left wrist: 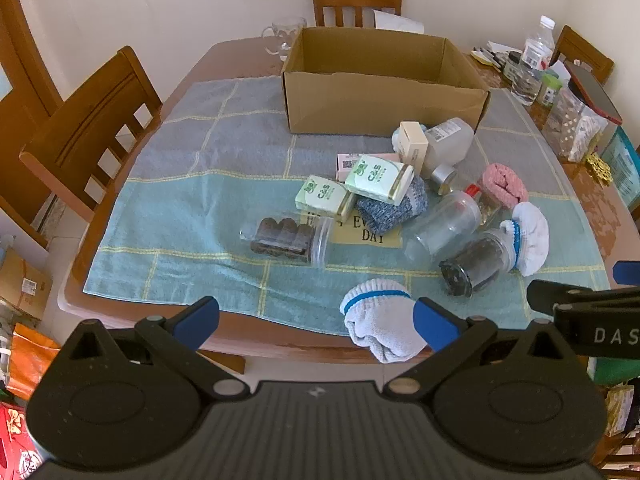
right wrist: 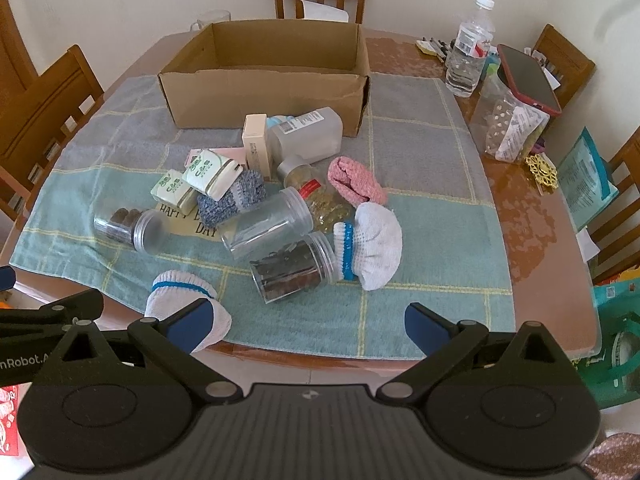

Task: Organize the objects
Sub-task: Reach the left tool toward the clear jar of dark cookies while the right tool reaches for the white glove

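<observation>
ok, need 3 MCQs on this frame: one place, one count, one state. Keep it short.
1. Where is the phone?
A. in the box
B. on a clear container
C. on a chair

2. How many green-and-white packs lie in the pile?
A. one
B. two
C. four

3. The left tongs and right tongs are:
A. both open, holding nothing
B. both shut on a sock
C. one open, one shut

Answers:
1 B, it lies atop the clear container at the table's right side.
2 B, two show, one leaning on the other.
3 A, each pair stands wide with nothing between.
</observation>
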### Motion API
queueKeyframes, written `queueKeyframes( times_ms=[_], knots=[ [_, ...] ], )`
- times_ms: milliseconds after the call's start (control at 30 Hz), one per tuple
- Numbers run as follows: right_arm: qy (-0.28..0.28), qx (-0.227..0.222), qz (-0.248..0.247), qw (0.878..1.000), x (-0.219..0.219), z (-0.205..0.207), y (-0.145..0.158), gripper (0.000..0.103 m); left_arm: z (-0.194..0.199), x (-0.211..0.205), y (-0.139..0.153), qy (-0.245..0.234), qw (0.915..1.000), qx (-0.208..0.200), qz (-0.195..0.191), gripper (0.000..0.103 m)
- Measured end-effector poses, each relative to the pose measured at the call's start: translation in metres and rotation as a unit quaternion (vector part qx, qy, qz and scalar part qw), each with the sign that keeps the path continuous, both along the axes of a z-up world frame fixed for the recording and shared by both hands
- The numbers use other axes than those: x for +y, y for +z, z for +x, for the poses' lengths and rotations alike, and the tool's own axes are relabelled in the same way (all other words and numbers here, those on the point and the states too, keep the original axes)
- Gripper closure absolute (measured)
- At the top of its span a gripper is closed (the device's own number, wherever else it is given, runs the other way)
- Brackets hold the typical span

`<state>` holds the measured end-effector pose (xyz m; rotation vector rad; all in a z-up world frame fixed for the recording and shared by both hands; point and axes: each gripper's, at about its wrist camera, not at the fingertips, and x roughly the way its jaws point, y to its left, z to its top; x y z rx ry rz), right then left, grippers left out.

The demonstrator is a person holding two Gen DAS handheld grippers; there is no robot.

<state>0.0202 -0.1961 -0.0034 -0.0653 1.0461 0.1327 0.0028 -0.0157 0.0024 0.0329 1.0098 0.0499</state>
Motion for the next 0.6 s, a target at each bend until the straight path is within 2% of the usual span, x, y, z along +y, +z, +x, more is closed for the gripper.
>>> queueKeyframes(
  times_ms=[600],
  knots=[
    [0.016, -0.012, 0.008, 1.0, -0.018, 0.001, 0.001, 0.0, 0.0, -0.01, -0.003, 0.002, 1.0, -0.002, 0.0, 0.0]
  ],
)
